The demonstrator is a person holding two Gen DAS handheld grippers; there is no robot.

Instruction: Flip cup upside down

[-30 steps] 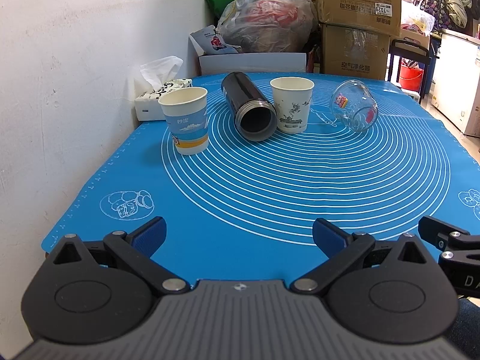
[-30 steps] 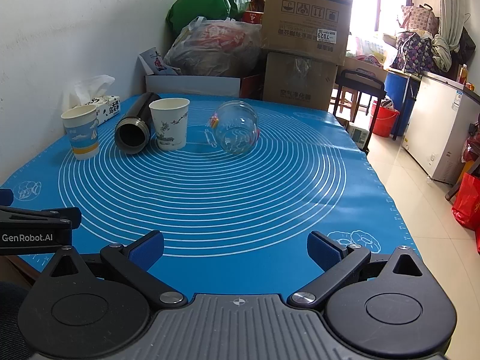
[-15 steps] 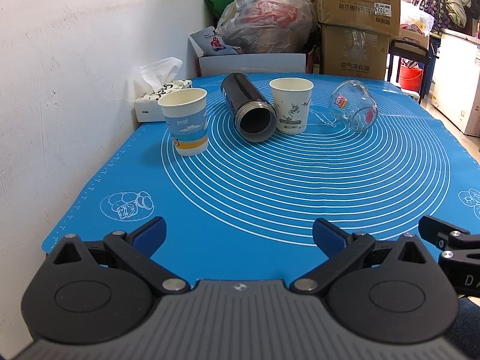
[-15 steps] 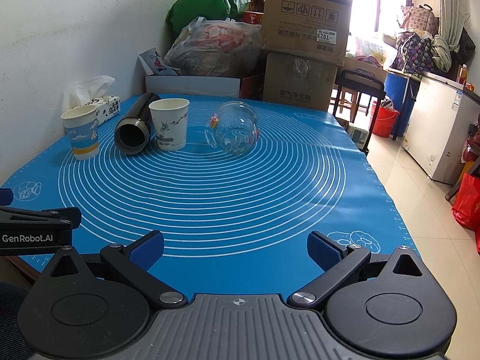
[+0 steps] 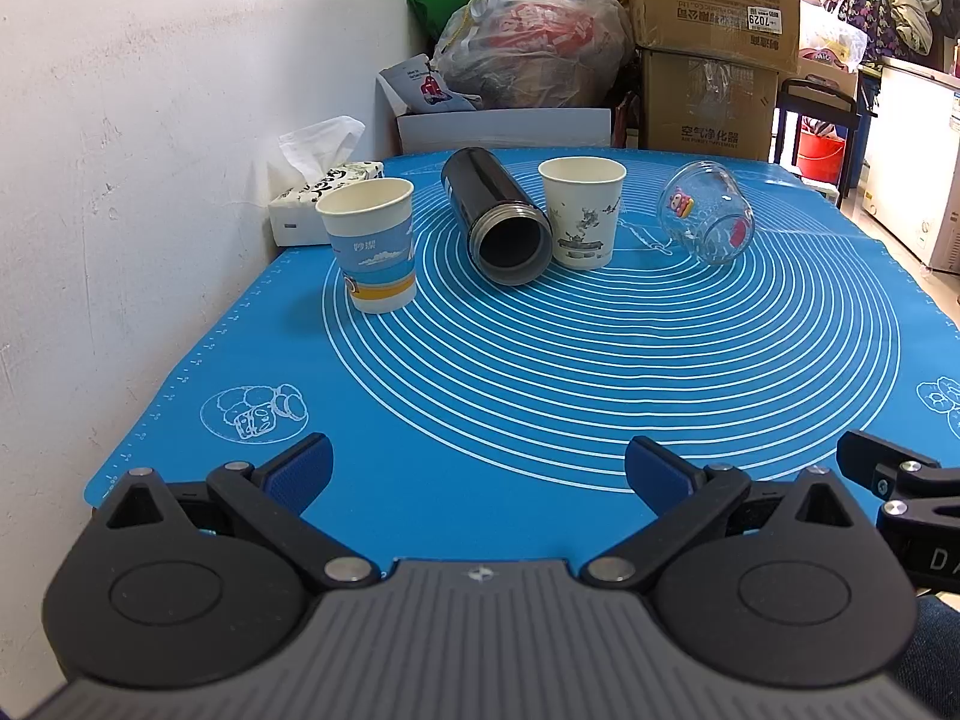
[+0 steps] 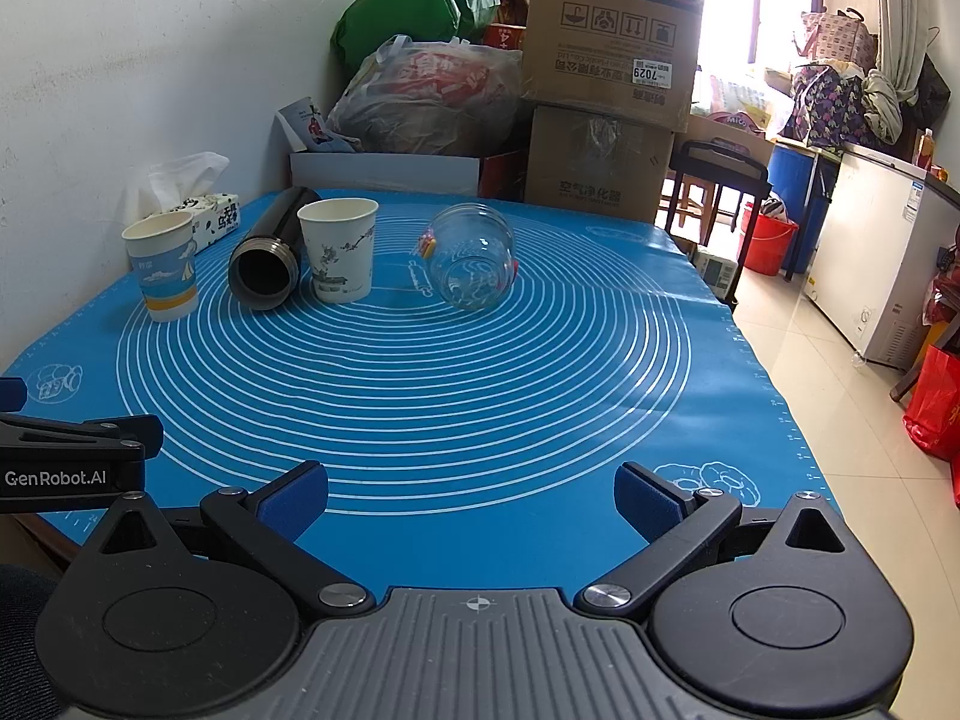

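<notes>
Both grippers hang at the near edge of the blue mat (image 5: 540, 420), and neither holds a thing. The left gripper (image 5: 478, 471) has its blue-padded fingers spread wide over bare mat; the right gripper (image 6: 471, 495) is spread just as wide, its side bar also showing at the right edge of the left wrist view.

Far across the mat sits a row of four vessels. Leftmost, a paper cup with a blue and orange band (image 5: 372, 243) stands upright, mouth up, just in front of a tissue box (image 5: 312, 204) against the wall. Next, a black flask (image 5: 495, 216) lies on its side, open mouth facing the cameras. Touching or very nearly touching its right flank stands a white paper cup with an ink-style print (image 5: 581, 213), upright, mouth up, cream inside. Farther right, apart from the others, a clear glass cup (image 5: 705, 219) with a small cartoon sticker lies tipped on its side, its thick base toward the cameras.

Behind the table, cardboard boxes (image 6: 606, 60) are stacked.
</notes>
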